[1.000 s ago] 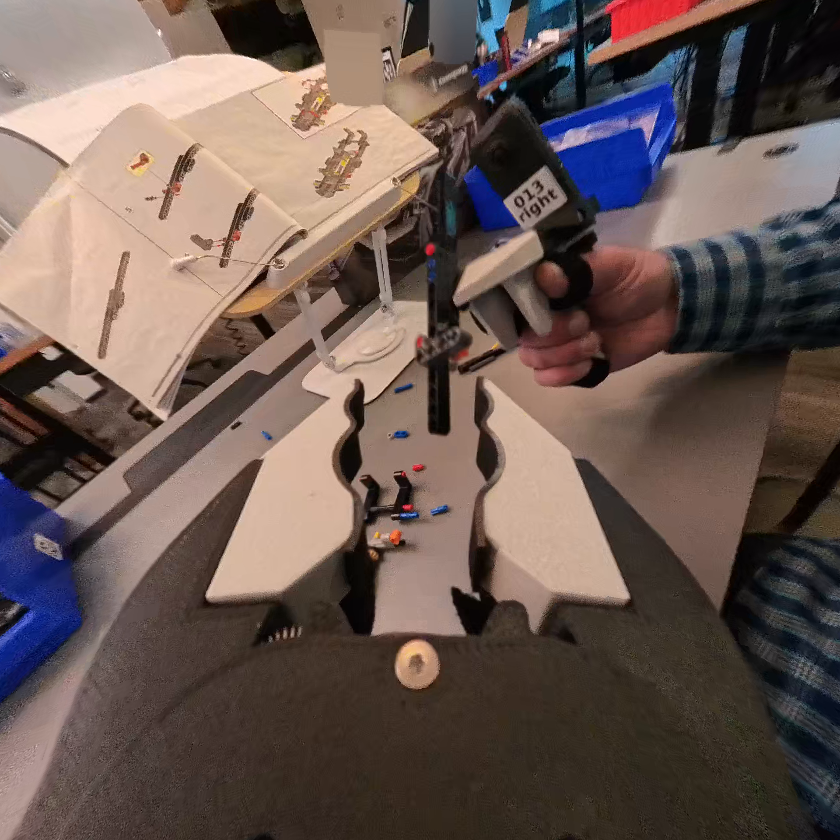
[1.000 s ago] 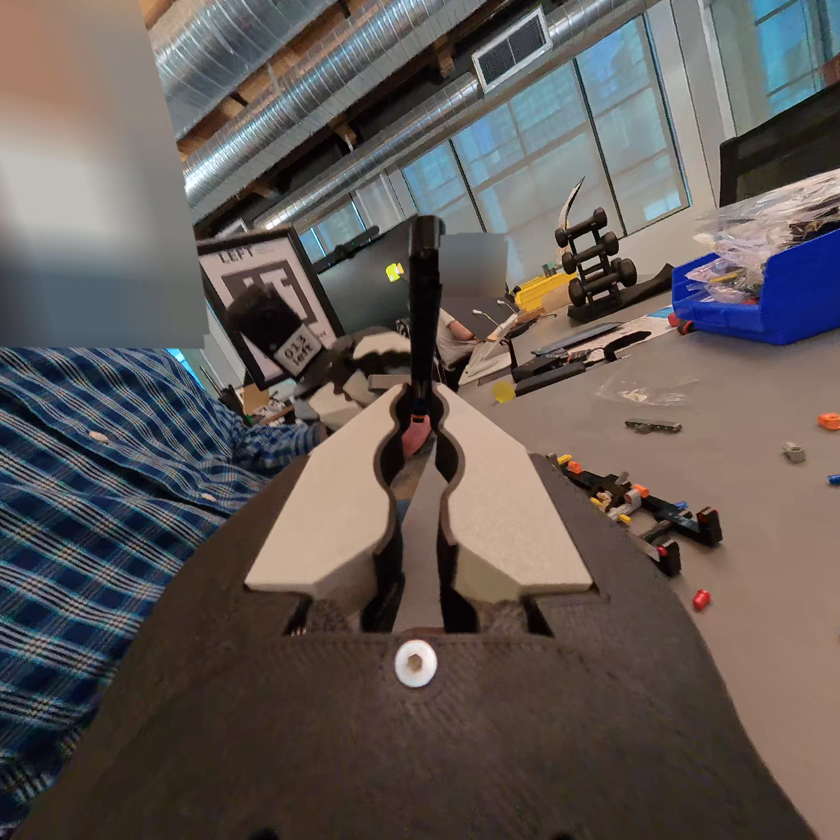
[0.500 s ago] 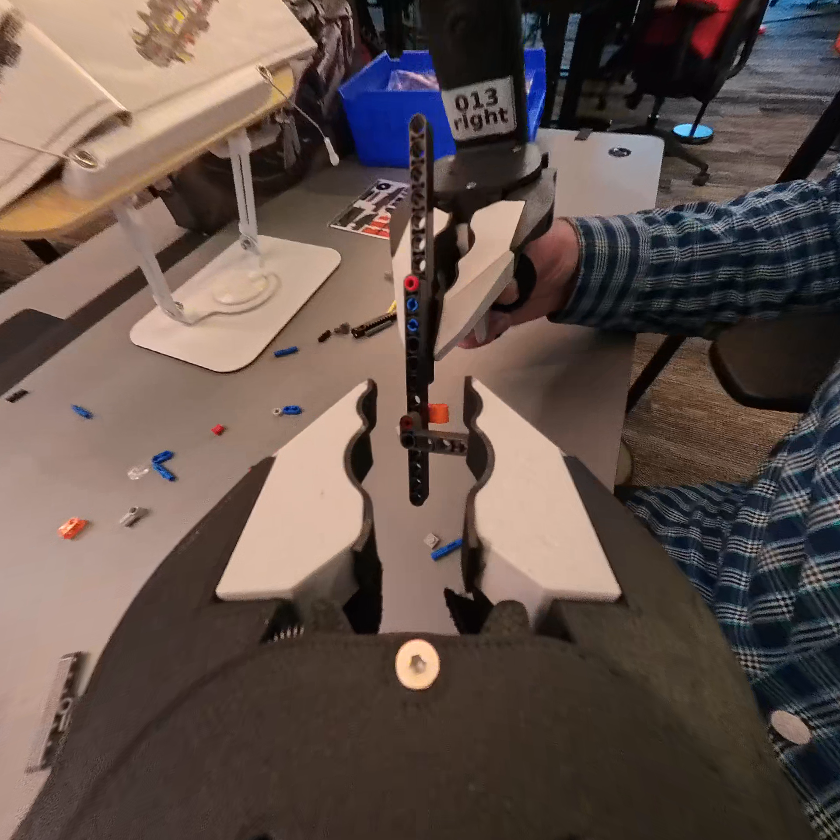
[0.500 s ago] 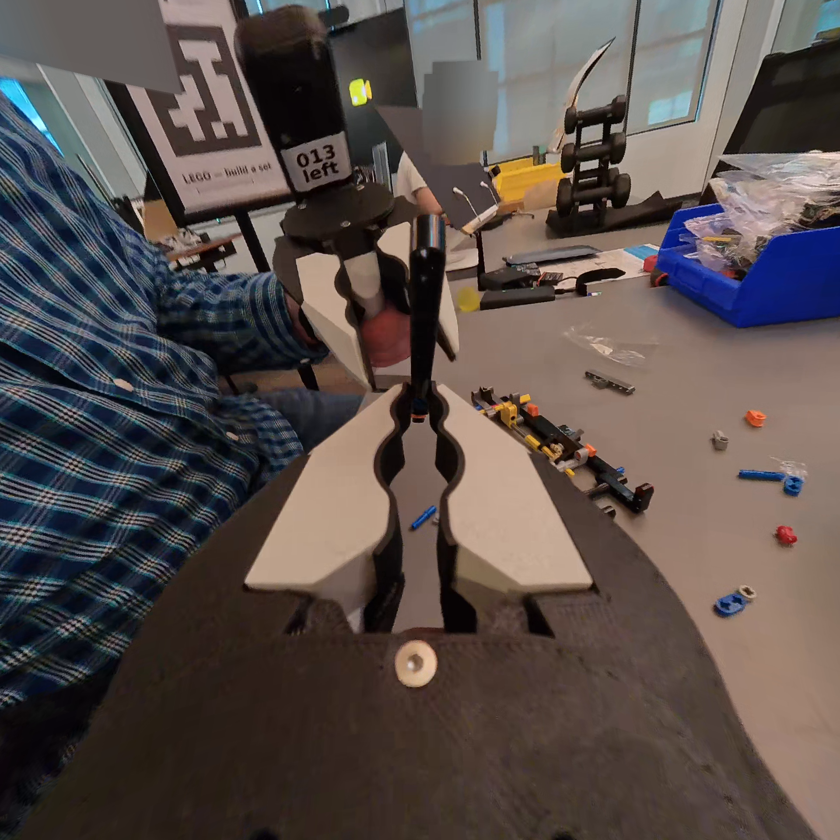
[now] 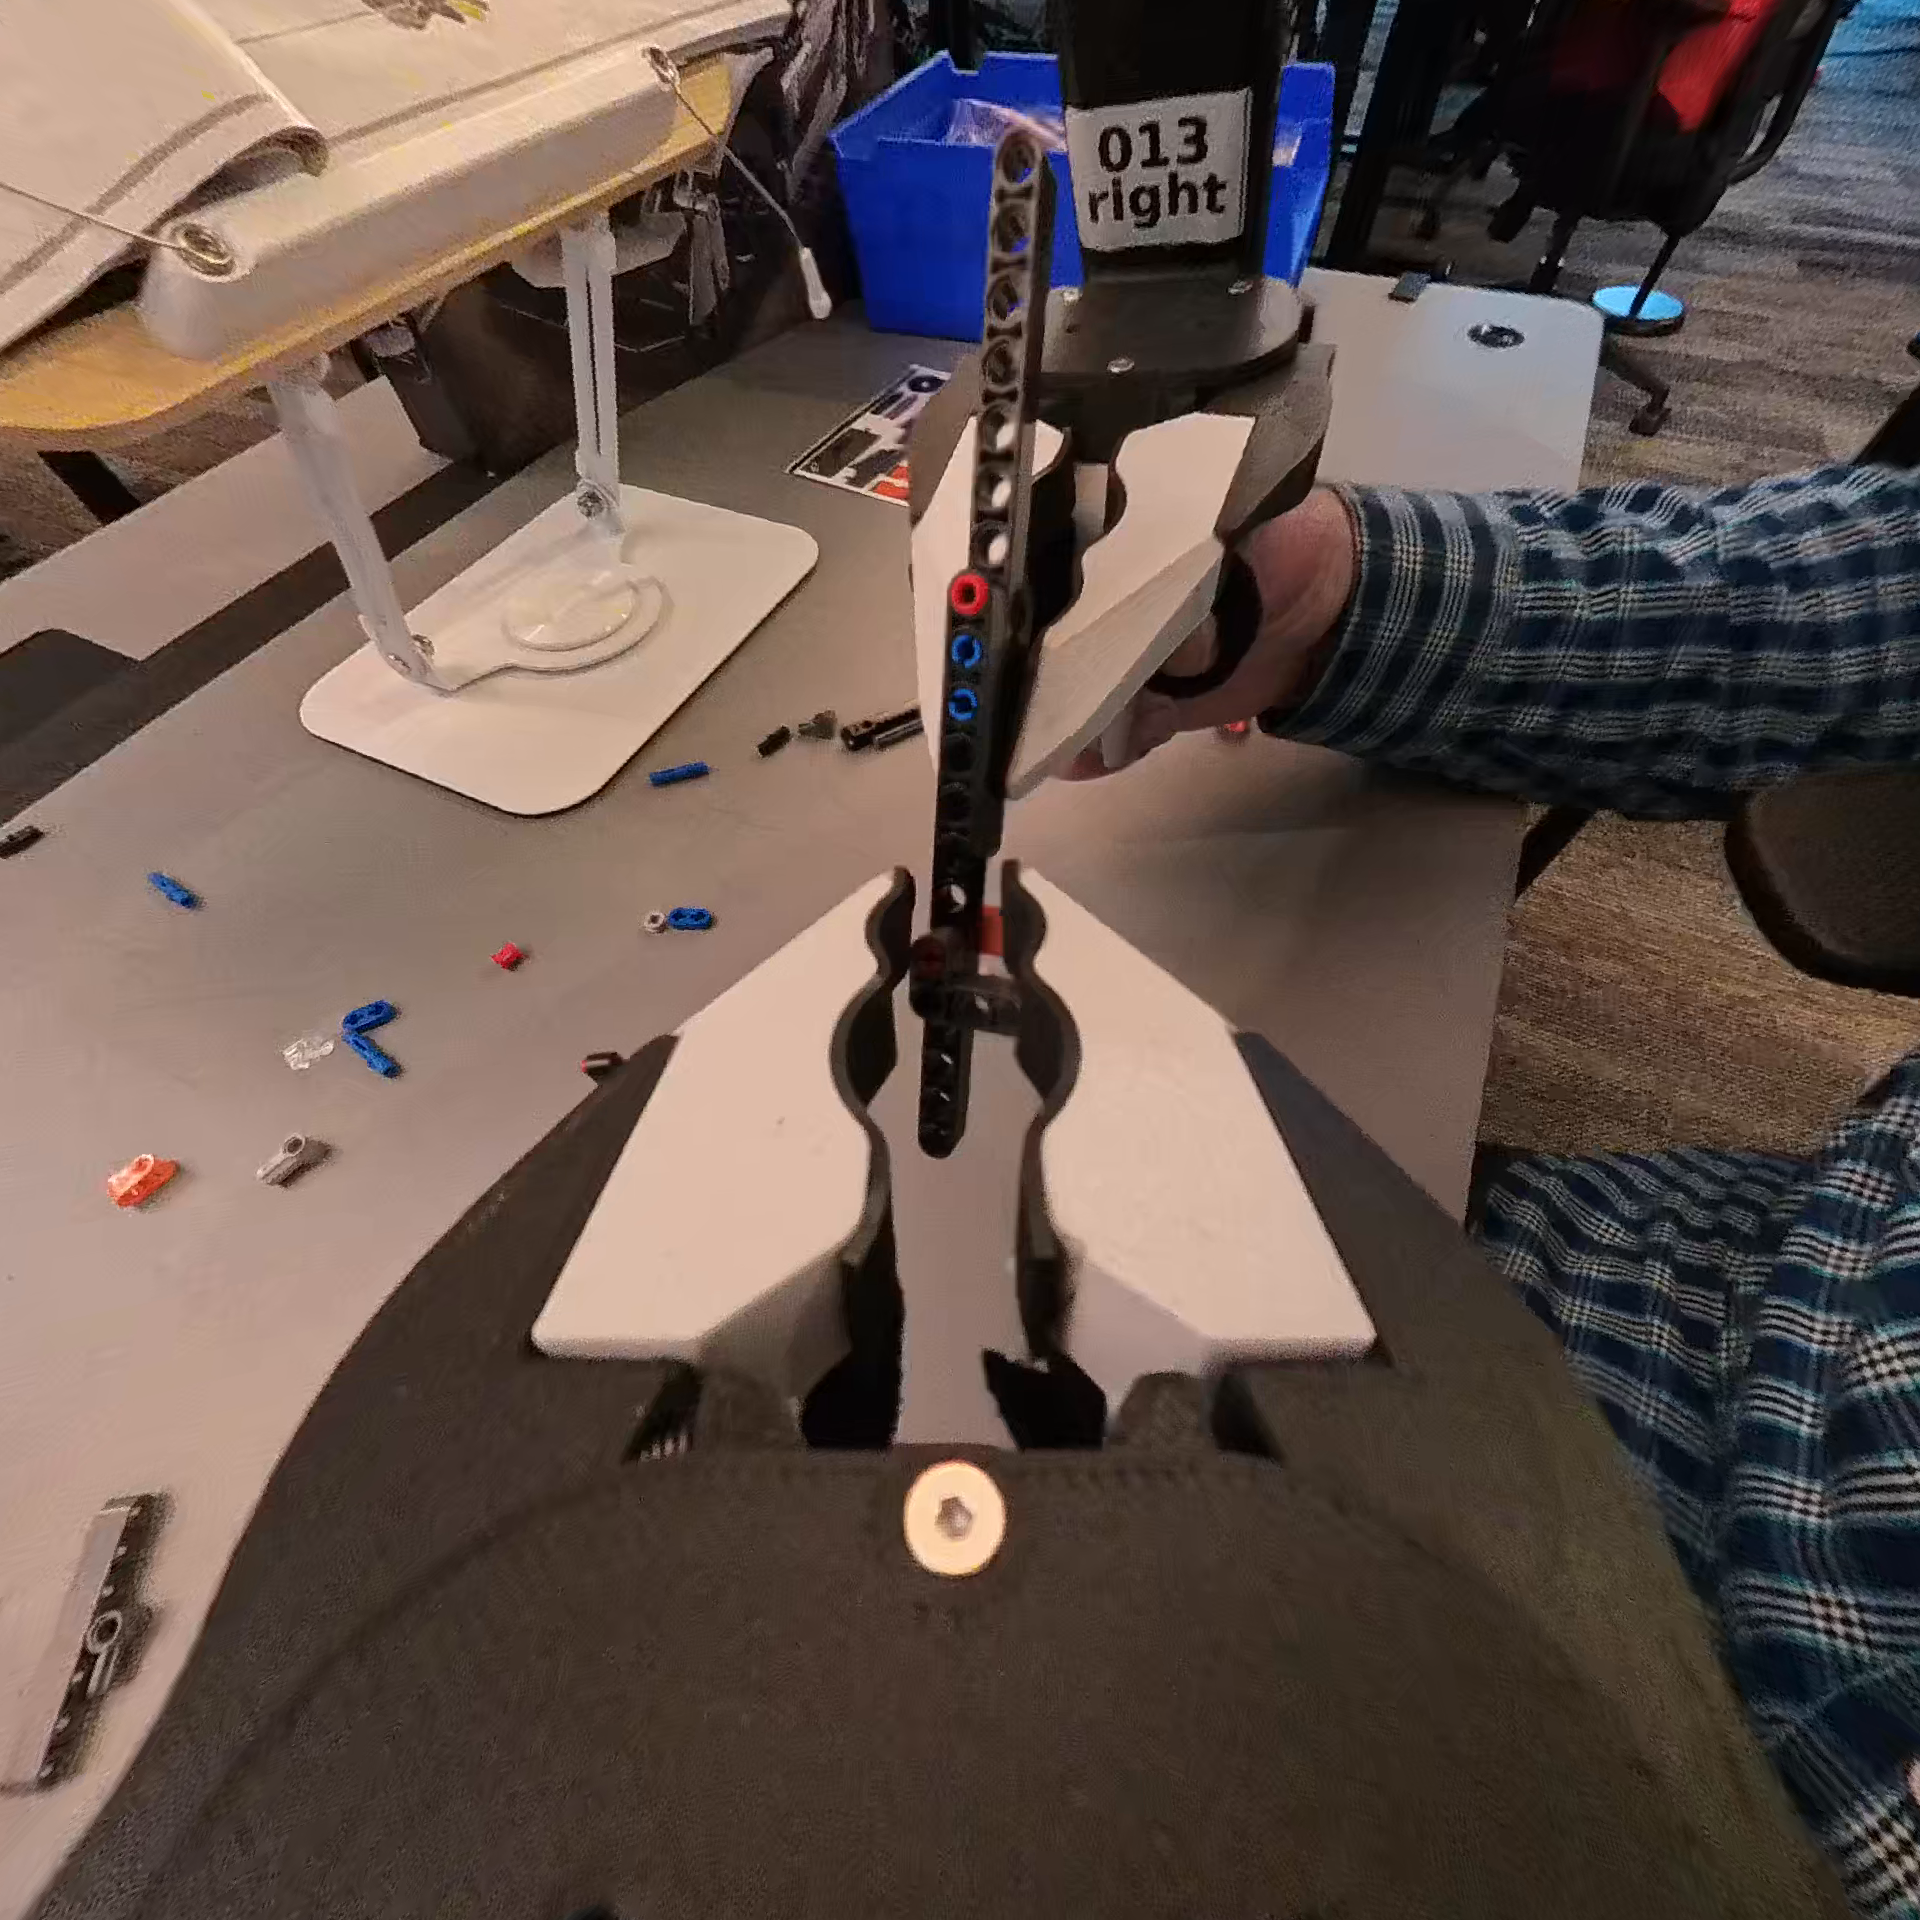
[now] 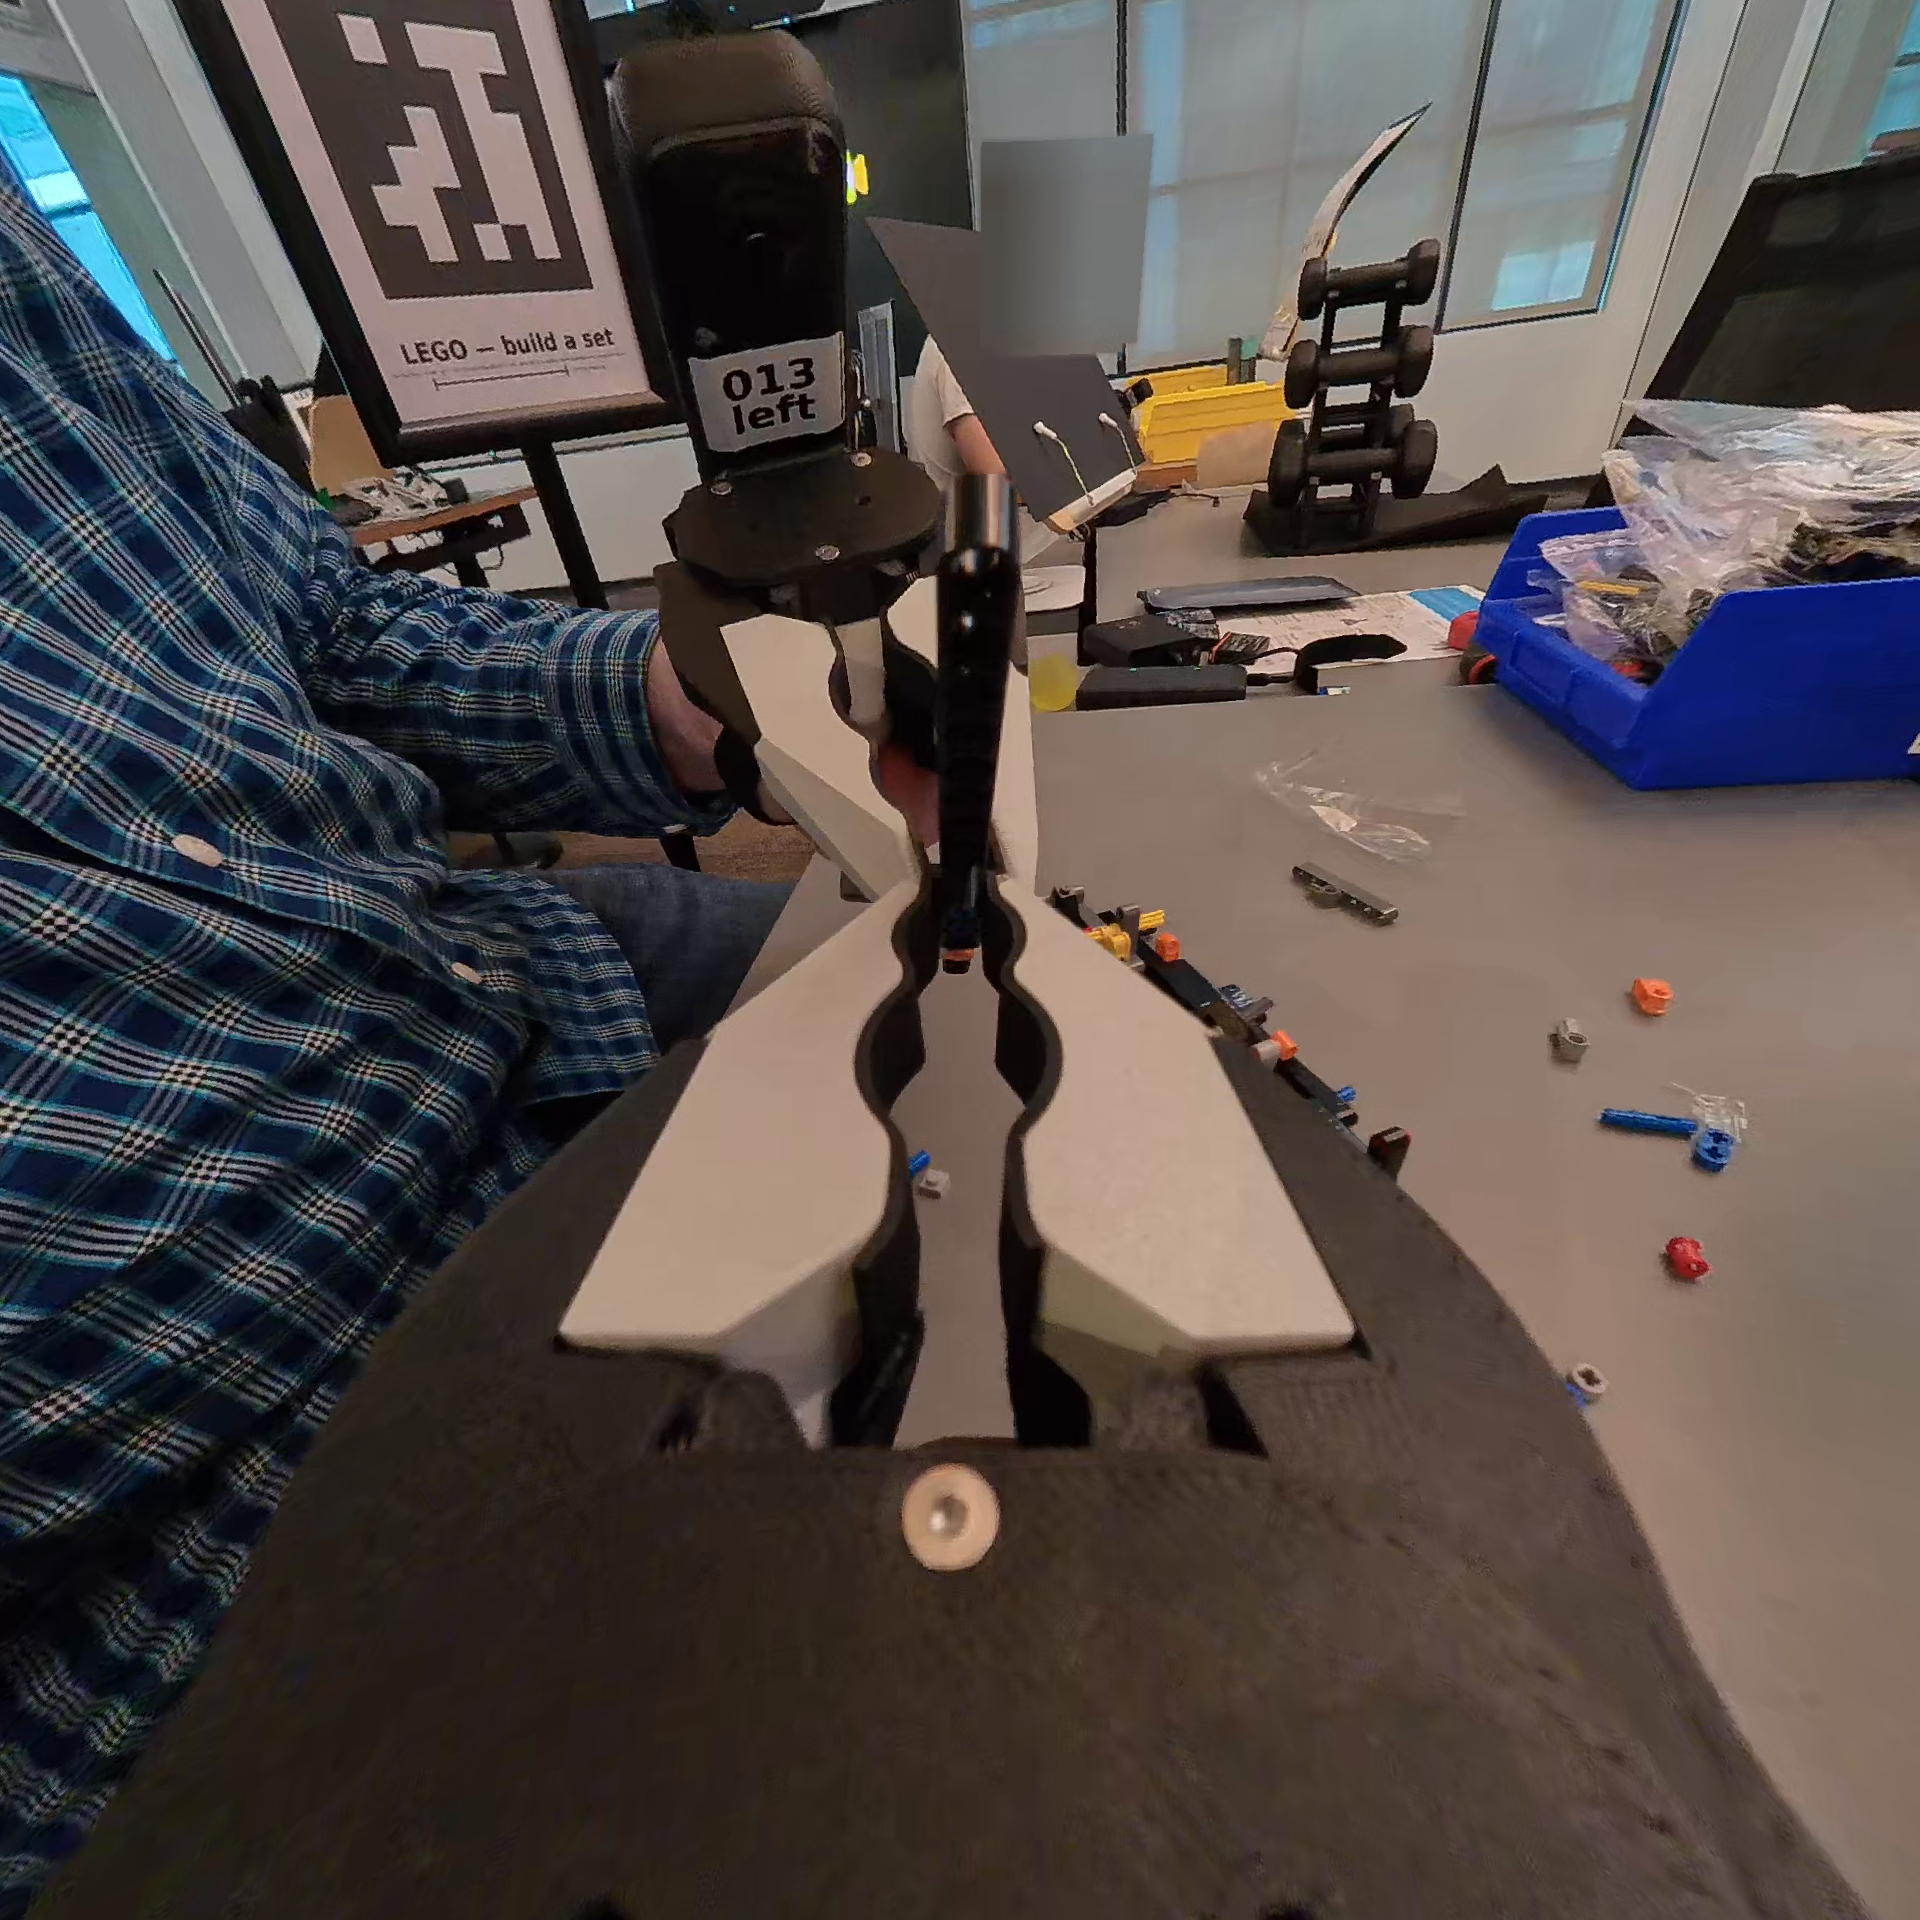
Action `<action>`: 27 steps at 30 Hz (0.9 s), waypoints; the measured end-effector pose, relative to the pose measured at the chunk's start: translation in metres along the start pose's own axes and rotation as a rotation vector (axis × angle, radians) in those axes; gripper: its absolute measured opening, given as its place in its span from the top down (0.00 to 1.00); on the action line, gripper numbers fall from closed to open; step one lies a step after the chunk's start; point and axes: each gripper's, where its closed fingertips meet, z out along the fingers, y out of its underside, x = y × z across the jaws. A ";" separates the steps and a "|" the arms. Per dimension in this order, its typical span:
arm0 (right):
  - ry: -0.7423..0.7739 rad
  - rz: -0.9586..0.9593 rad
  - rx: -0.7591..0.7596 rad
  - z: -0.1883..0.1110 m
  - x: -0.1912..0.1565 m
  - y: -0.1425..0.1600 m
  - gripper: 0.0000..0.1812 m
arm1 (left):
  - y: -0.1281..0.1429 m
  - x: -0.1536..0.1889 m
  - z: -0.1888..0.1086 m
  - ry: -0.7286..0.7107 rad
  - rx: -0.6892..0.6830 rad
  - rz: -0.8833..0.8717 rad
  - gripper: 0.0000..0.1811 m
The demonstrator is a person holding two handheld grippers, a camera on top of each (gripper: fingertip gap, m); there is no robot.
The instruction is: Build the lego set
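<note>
A long black lego beam (image 5: 982,582) with red and blue pins and a short cross piece near its lower end stands upright between both grippers. My left gripper (image 5: 958,894) is shut on the beam's lower part, just above the cross piece. My right gripper (image 6: 958,896) is shut on the same beam (image 6: 971,707) at its middle. It also shows in the left wrist view (image 5: 1023,623), facing me. The left gripper (image 6: 904,748) shows behind the beam in the right wrist view. Both are held above the grey table (image 5: 260,935).
Loose small pieces (image 5: 364,1039) lie scattered on the table. A long partial assembly (image 6: 1195,987) lies right of the right gripper. An instruction booklet (image 5: 312,135) sits on a white stand (image 5: 561,665). Blue bins (image 6: 1745,675) stand at the back. A person's plaid sleeve (image 5: 1610,623) reaches in. Left and right tips are no more than a few centimetres apart.
The left gripper's fingers have closed in on the beam's lower part. The two grippers have come closer together, the beam now reaching deeper between the left fingers.
</note>
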 end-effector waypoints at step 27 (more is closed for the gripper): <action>0.200 0.141 0.281 -0.065 0.059 -0.022 0.97 | -0.079 -0.067 0.018 -0.021 0.025 0.186 0.67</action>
